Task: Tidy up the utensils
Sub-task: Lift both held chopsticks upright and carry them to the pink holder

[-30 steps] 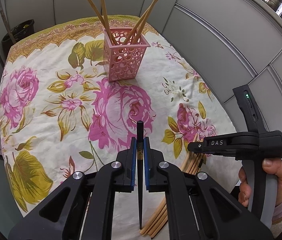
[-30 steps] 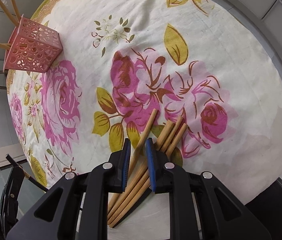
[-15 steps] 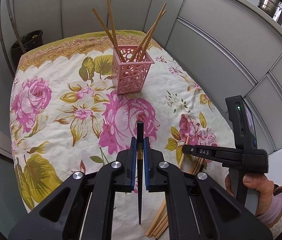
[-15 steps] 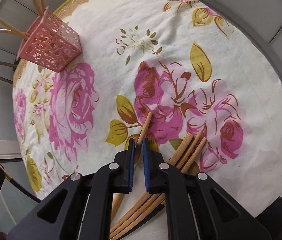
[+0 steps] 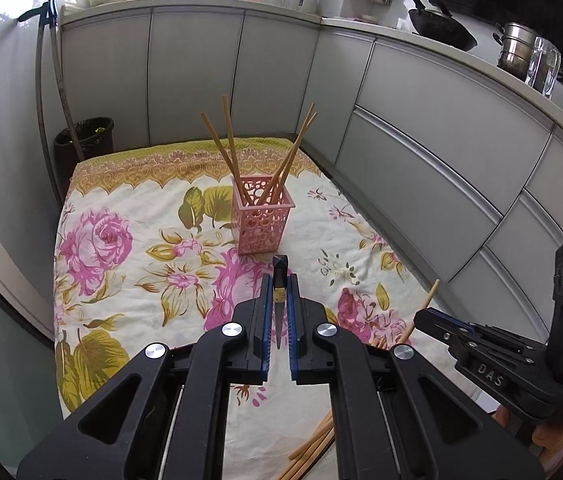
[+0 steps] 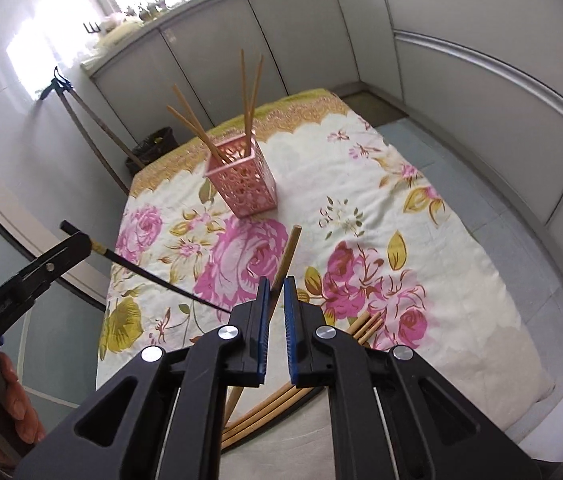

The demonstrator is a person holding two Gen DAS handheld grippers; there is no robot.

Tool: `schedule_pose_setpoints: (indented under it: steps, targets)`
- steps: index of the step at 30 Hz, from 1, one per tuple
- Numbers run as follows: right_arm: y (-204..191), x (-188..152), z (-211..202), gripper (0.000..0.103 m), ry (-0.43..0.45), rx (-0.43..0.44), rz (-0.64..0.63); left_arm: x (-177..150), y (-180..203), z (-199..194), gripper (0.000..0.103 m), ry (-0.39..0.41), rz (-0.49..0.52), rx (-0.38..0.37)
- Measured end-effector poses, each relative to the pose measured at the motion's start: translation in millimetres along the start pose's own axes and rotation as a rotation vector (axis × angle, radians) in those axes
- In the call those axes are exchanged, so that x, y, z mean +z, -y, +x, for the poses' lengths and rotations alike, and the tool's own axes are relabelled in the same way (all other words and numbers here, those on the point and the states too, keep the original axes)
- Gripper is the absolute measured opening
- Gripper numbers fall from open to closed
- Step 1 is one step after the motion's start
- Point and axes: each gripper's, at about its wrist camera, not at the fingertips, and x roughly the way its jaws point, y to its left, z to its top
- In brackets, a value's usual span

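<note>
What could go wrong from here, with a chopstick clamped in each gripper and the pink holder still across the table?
1. The left gripper grips the black chopstick near one end; its long free end could swing into the right gripper.
2. The wooden chopstick could catch the four sticks already leaning out of the pink holder.
3. The light holder might tip on the floral tablecloth.
</note>
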Motion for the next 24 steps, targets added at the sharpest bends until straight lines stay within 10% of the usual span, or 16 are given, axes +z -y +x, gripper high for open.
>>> schedule_pose_setpoints:
  steps: [15,24]
  targets:
    - [20.3,37.5,-60.8,0.005,0.086,0.090,0.022,58.7,32.0,-16.8,0.006,0.102,0.006,0.035]
    - [111.1,48.5,55.0,0.035,-0.368,0.056,0.435,72.6,37.6,-22.4,0.006,0.151,0.001,0.016]
